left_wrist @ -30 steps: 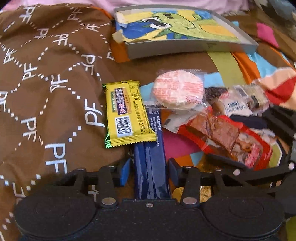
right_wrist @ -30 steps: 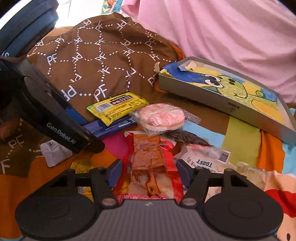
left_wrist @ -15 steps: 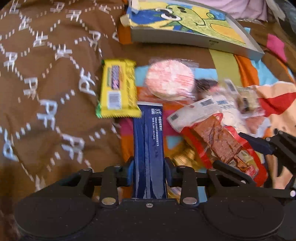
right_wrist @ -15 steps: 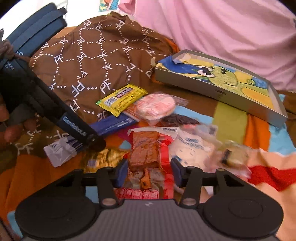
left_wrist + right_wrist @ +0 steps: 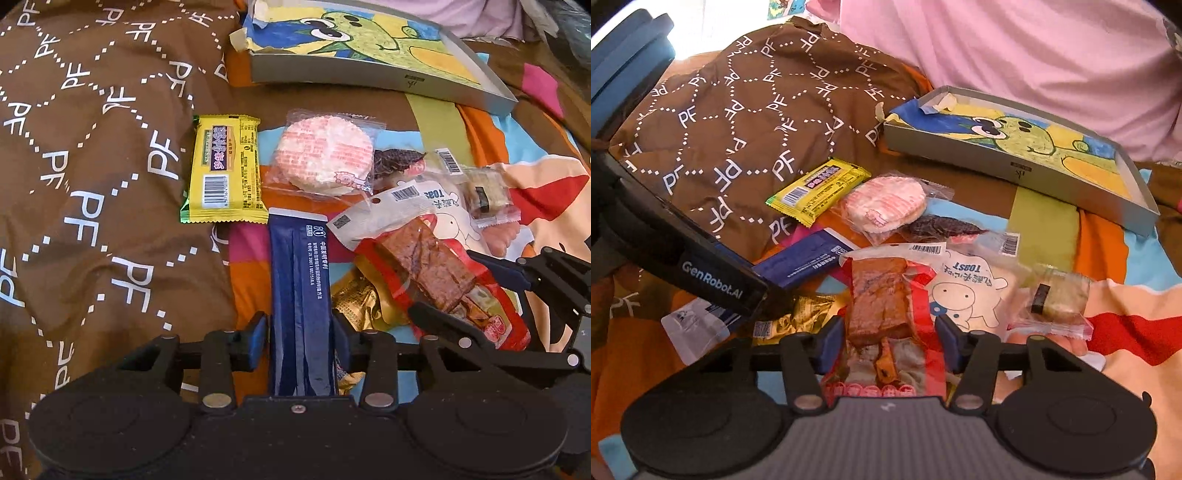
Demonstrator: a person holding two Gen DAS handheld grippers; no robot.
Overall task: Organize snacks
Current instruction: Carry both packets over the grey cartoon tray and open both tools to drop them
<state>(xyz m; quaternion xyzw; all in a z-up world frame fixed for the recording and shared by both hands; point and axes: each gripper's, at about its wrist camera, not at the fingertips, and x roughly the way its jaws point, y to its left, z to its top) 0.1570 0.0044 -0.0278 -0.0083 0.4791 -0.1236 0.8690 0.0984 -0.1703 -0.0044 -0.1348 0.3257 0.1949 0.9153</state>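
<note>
From my seat, farthest left lies the brown quilt [image 5: 92, 166], and on its edge the yellow bar [image 5: 225, 170], untouched. Next comes my left gripper [image 5: 300, 334]: its jaws are closed in against both sides of the blue pack [image 5: 300, 295], which runs straight out between them, so I judge I have it held. I can't tell whether the pack is off the bedding yet. Beyond it sits the round cracker [image 5: 324, 155] in its clear wrap, and under the pile a gold wrapper [image 5: 354, 299] peeks out.

Further right, my right gripper [image 5: 891, 341] has its jaws about halfway in, one on each side of the red pouch [image 5: 886, 325]. They look to be touching or nearly touching its edges; I can't say whether they are clamped. Right of that lie the toast bag [image 5: 967, 291], a dark dried snack [image 5: 938, 225] and a small wrapped cake [image 5: 1056, 299].

At the far right and back is the tray [image 5: 1027, 173] with the cartoon drawing, and no snack is in it. So I reckon the job has barely begun: two packs in hand at most, everything else still heaped on the bedspread [image 5: 1108, 236].
</note>
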